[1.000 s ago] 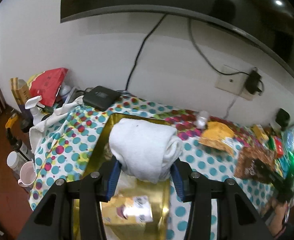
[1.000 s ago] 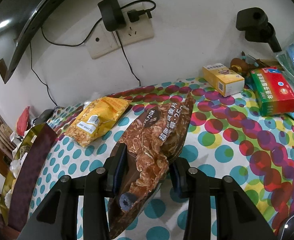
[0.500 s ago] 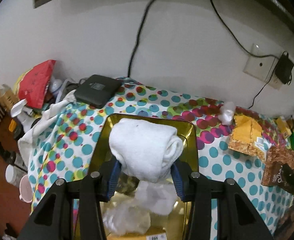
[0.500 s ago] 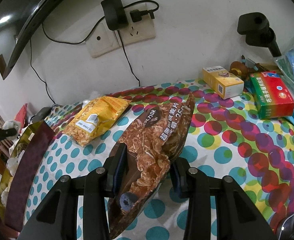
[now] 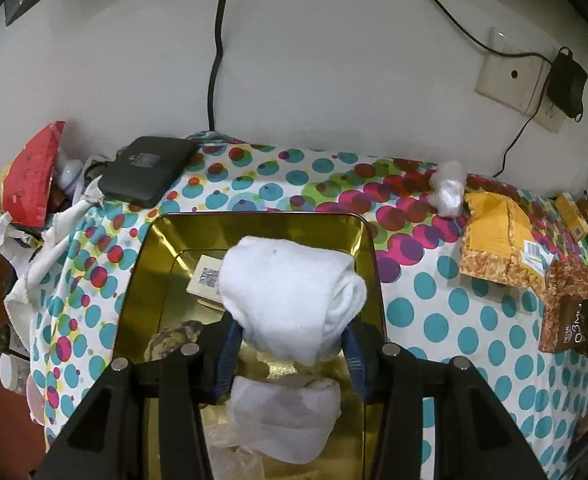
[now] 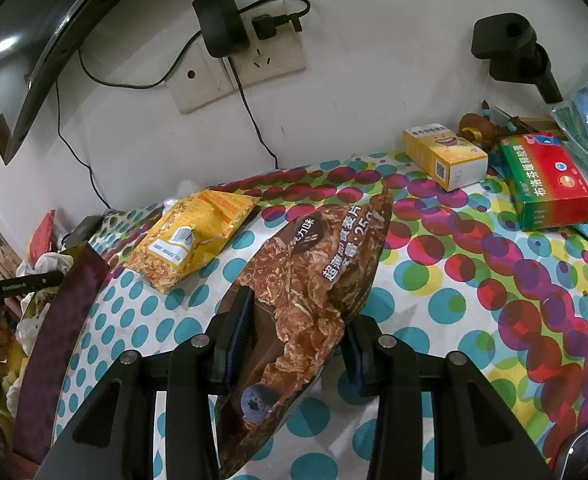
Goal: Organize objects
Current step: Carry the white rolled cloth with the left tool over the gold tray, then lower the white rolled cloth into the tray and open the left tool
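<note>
1. Rolled white cloth (image 5: 290, 300): your left gripper (image 5: 292, 354) is clamped on it from both sides, holding it in the air above the open gold tin (image 5: 370, 256). A second white bundle (image 5: 284, 416) already lies in the tin beneath it, with a small card (image 5: 207, 279) further in

2. Handling, by the look of it: soft, light, squashy. The roll sags past the pads at the right end, so it may unroll if let go from high up. Keep hold at the middle of the roll

3. Brown snack bag (image 6: 314, 276): your right gripper (image 6: 294, 346) is closed on its lower part, blue pads pressing in on both sides. Most of the bag lies along the spotted tablecloth (image 6: 434, 308), between the yellow snack bag (image 6: 192, 238) and the boxes by the wall

4. Likely crinkly film, slick, light, contents brittle. Squeeze no harder than needed; a grip low on the crumpled neck seems safer than on the flat face

5. Tin's dark outer wall (image 6: 60, 320) shows at the far left of the right wrist view, well apart from the brown bag
</note>
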The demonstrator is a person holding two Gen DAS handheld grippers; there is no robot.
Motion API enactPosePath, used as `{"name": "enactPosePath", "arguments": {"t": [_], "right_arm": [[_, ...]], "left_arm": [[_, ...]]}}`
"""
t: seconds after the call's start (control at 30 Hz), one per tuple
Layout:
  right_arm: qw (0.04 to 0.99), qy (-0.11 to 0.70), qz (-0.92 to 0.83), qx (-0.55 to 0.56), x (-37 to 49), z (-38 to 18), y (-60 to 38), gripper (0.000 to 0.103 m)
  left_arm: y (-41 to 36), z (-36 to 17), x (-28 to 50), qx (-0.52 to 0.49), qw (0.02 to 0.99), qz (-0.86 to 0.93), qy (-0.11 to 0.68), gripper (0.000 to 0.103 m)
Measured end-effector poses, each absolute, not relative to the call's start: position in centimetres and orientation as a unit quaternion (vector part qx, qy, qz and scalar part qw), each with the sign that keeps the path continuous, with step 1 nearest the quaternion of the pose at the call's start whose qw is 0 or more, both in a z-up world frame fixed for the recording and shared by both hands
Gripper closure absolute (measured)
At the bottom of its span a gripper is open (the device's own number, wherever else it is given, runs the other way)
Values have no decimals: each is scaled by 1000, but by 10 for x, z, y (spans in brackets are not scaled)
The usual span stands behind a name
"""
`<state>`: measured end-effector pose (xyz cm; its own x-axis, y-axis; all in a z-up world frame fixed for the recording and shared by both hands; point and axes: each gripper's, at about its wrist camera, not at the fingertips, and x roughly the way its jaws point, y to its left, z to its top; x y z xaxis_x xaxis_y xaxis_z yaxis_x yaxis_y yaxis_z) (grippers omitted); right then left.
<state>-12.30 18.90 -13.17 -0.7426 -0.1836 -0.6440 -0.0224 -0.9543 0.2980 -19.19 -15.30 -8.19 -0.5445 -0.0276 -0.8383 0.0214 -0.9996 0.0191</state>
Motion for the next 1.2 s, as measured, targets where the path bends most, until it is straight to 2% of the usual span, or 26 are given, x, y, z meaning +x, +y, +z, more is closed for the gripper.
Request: {"name": "enactPosePath", "arguments": {"t": [0.13, 0.23, 0.53, 0.9, 1.2], "right_arm": [[44, -144, -922, 357, -124, -132, 190, 64], [44, -144, -921, 358, -124, -132, 190, 63], [44, -142, -921, 360, -125, -133, 190, 63], [48, -140, -921, 360, -126, -132, 190, 63], [52, -132, -923, 357, -124, -131, 190, 63]], "left_arm": [[-156, -84, -194, 482, 21, -876, 7, 53], [-161, -86, -193, 491, 26, -870, 23, 47], [-154, -86, -180, 503, 8, -864, 15, 45], [-150, -61, -151, 480, 1, -877, 1, 38], [-147, -36, -102, 451, -2, -891, 47, 37]]}}
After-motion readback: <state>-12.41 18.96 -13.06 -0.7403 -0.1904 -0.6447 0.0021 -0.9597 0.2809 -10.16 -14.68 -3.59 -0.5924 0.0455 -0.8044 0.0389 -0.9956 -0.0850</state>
